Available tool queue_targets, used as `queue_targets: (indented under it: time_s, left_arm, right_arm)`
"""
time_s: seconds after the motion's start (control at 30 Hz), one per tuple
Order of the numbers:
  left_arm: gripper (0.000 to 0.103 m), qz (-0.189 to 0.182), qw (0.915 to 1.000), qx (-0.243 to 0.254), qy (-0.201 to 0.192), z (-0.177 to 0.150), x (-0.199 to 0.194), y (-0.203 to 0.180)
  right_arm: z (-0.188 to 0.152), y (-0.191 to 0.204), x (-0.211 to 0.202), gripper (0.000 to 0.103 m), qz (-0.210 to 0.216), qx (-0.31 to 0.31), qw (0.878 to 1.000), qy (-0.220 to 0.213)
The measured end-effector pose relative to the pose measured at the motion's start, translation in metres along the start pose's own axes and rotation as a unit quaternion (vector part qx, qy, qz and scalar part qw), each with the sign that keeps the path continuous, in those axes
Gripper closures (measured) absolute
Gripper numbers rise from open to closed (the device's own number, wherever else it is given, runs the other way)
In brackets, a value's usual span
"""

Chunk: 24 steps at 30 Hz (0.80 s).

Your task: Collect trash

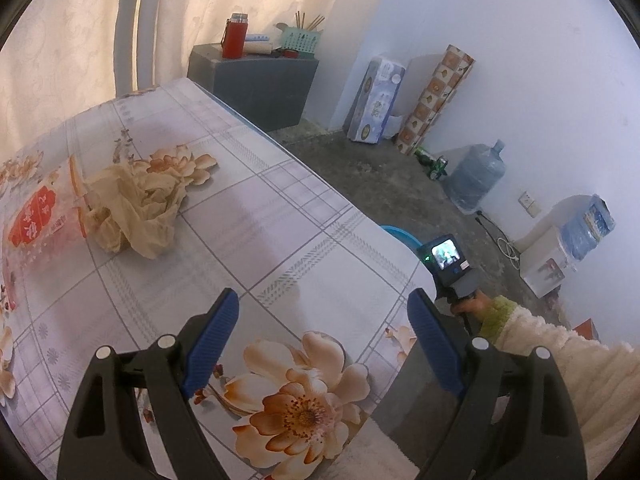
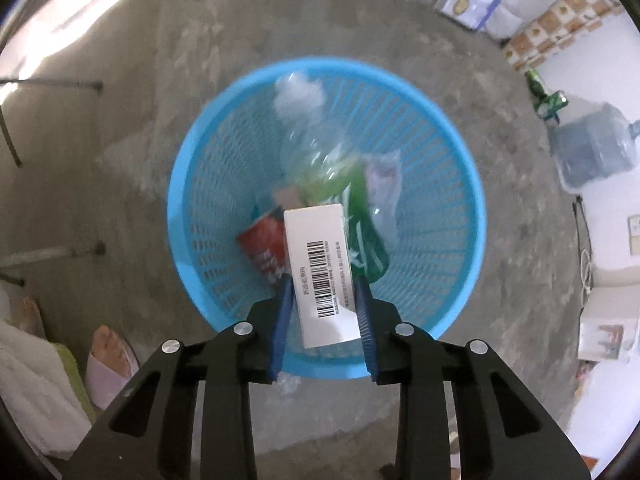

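Pinching a white box (image 2: pixel 324 272), the right gripper (image 2: pixel 323 280) hangs over the blue basket (image 2: pixel 192 184); pads touch both sides. Left gripper (image 1: pixel 323 312) spread above the counter (image 1: pixel 280 216); nothing between.

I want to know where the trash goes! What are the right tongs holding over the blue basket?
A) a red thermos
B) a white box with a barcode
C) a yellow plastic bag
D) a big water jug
B: the right tongs pinch a white box with a barcode on it, above the blue basket.
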State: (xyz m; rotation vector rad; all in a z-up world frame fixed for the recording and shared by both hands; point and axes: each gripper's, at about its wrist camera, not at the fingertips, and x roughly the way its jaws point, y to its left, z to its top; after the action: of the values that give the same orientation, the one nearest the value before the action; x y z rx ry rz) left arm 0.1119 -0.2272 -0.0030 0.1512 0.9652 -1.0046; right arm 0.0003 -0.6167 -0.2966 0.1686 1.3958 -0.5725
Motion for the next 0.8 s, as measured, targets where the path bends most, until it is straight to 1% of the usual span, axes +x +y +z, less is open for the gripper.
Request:
queue_targets:
  time_s: [0.17, 0.3, 0.43, 0.57, 0.7, 0.77, 0.8]
  left_arm:
    - [0.019, -0.001, 1.0000, 0.001, 0.000, 0.001, 0.002, -0.001]
    - [0.019, 0.000, 1.0000, 0.000, 0.001, 0.002, 0.004, -0.001]
    - [0.019, 0.005, 1.0000, -0.001, 0.005, 0.001, 0.006, -0.001]
    - [0.019, 0.009, 0.9999, -0.001, 0.008, 0.002, 0.007, -0.002]
    - [0.019, 0.013, 0.9999, 0.002, 0.007, 0.003, 0.006, -0.002]
    - [0.019, 0.015, 0.9999, 0.002, 0.007, 0.004, 0.007, -0.001]
    - [0.019, 0.014, 0.9999, 0.001, 0.007, 0.003, 0.008, -0.002]
  right_arm:
    - [0.010, -0.008, -0.012, 0.075, 0.020, 0.026, 0.999, -0.033]
    - [0.019, 0.000, -0.014, 0.075, 0.030, 0.023, 0.998, -0.058]
    - [0.031, 0.010, -0.011, 0.075, 0.018, 0.027, 0.996, -0.085]
    - [0.032, 0.017, 0.000, 0.075, 0.014, 0.041, 0.994, -0.099]
    - [0.032, 0.026, -0.004, 0.075, 0.005, 0.045, 0.990, -0.131]
    - [0.036, 0.026, -0.001, 0.075, 0.013, 0.048, 0.991, -0.128]
    - [0.036, 0.028, 0.001, 0.075, 0.005, 0.039, 0.991, -0.124]
